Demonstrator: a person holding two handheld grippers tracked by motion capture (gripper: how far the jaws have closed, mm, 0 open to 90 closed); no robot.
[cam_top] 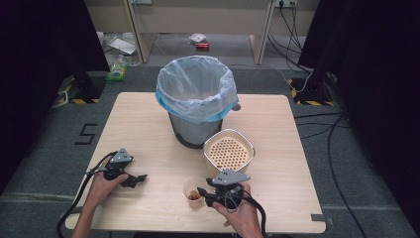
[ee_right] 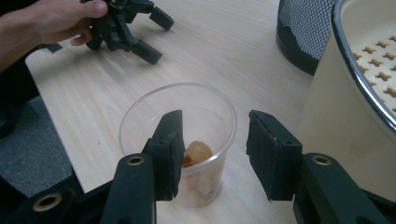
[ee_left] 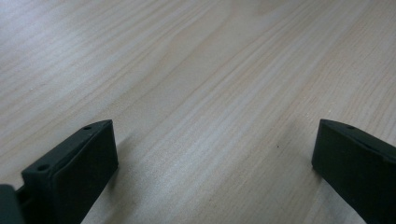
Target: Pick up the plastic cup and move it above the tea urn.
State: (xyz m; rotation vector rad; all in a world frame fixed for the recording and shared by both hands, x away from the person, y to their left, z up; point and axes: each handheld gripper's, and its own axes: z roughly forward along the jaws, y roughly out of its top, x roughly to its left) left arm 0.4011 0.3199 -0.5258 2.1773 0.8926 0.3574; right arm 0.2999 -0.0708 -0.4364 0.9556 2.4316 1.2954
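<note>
A clear plastic cup (ee_right: 177, 140) holding a few pale orange food pieces (ee_right: 198, 151) stands near the table's front edge (cam_top: 193, 191). My right gripper (ee_right: 212, 135) is open right at it: one jaw overlaps the cup's mouth and the other sits just outside its rim. I cannot tell whether either touches it. In the high view the right gripper (cam_top: 203, 196) reaches the cup from the right. My left gripper (ee_left: 215, 135) is open wide over bare wood, at the front left (cam_top: 140, 181), with nothing between its jaws.
A black mesh bin (cam_top: 195, 94) lined with a pale blue bag stands mid-table. A cream basket (cam_top: 229, 151) with a perforated insert sits just behind the cup, close to my right gripper (ee_right: 355, 93). The person's hand (ee_right: 51, 21) holds the left gripper (ee_right: 135, 28).
</note>
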